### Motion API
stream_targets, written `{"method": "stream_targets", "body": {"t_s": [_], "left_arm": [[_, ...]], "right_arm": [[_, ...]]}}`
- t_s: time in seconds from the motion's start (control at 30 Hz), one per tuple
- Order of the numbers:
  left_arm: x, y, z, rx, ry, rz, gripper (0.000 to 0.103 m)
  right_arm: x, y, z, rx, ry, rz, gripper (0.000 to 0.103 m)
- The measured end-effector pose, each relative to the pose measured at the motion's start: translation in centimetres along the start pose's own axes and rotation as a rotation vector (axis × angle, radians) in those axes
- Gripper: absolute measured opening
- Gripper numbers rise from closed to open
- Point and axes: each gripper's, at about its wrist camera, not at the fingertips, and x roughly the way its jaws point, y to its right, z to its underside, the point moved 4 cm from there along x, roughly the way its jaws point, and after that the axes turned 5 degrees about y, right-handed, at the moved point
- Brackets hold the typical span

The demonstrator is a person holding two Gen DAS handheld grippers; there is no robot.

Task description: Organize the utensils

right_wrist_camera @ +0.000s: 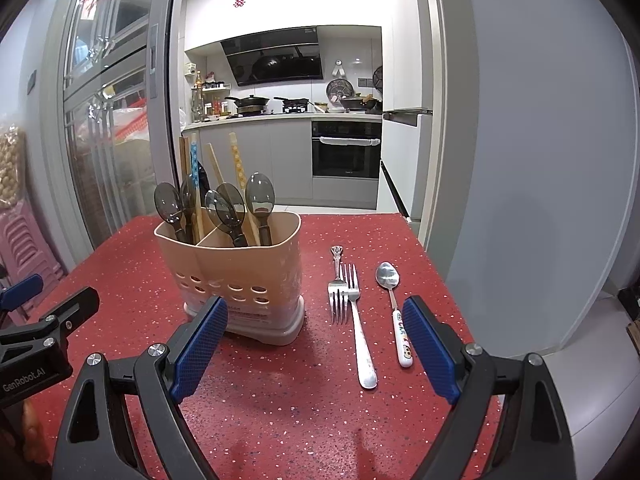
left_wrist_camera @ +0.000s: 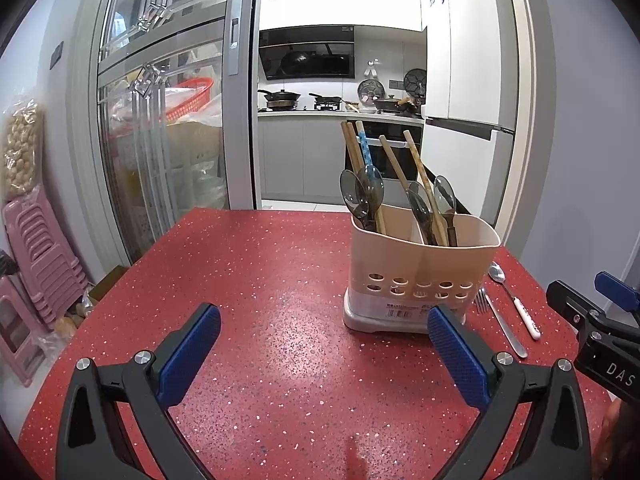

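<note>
A beige two-compartment utensil holder stands on the red speckled table, filled with several dark plastic spoons and chopsticks. To its right lie two metal forks and a metal spoon with a white printed handle. My right gripper hovers open above the table in front of the forks, nothing between its blue pads. My left gripper is open too, over bare table left of the holder. Each gripper shows at the edge of the other's view.
The table's right edge runs just past the spoon, with grey floor beyond. Behind the table are a sliding glass door and a kitchen with an oven. Stacked pink stools stand at the left.
</note>
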Motion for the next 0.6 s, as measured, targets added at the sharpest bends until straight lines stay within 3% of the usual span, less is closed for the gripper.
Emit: {"method": "stream_targets", "body": {"t_s": [0.6], "left_arm": [[0.30, 0.28, 0.18, -0.004, -0.009, 0.011, 0.103]], "right_arm": [[0.11, 0.21, -0.06, 0.010, -0.005, 0.004, 0.091]]}}
